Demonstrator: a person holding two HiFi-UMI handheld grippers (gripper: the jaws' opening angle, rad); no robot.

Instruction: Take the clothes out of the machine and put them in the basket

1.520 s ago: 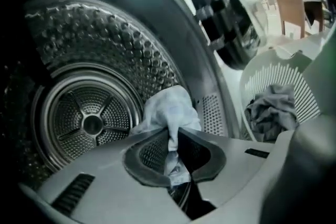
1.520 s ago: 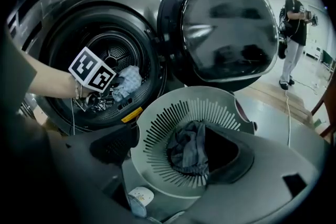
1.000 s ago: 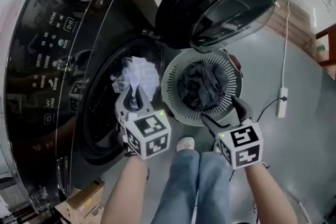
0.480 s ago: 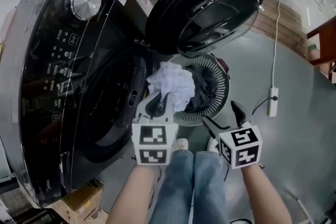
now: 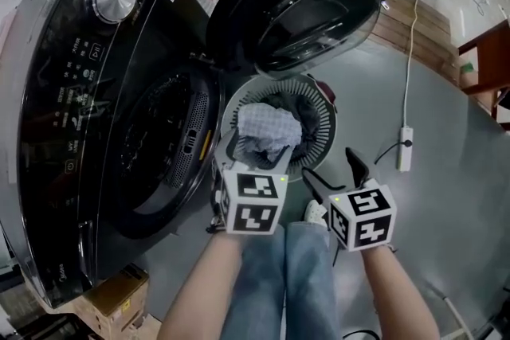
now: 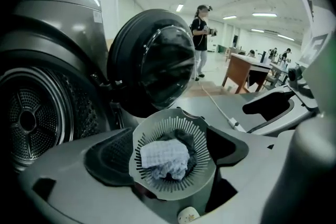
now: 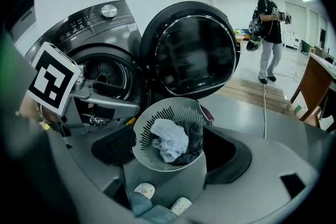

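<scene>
Jaws of the left gripper: just opened, now spread wide above the basket, nothing pinched between them. Clamped a moment ago on the white cloth, first at the mouth of the drum, then on the way across to the basket. Now let go: white cloth lying crumpled in the basket, on top of the dark clothes already there, clear of the jaws. Jaws of the right gripper: apart as well, empty, held just beside the basket's near rim, much as before.

Meaning for the task: one more piece delivered, drop done. In the left gripper view, drum of the washing machine bare as far as visible: perforated back wall and side showing, no fabric in sight. Lowest front part hidden, so a leftover piece not ruled out. Door swung fully open, hanging over the far side of the basket, not blocking the way back.

Likely next: swing the left gripper back to the drum and check the bottom for anything left. If nothing there, task as good as finished. Worth watching: white cloth sitting high on the pile, toward the left rim, though not hanging over it.
</scene>
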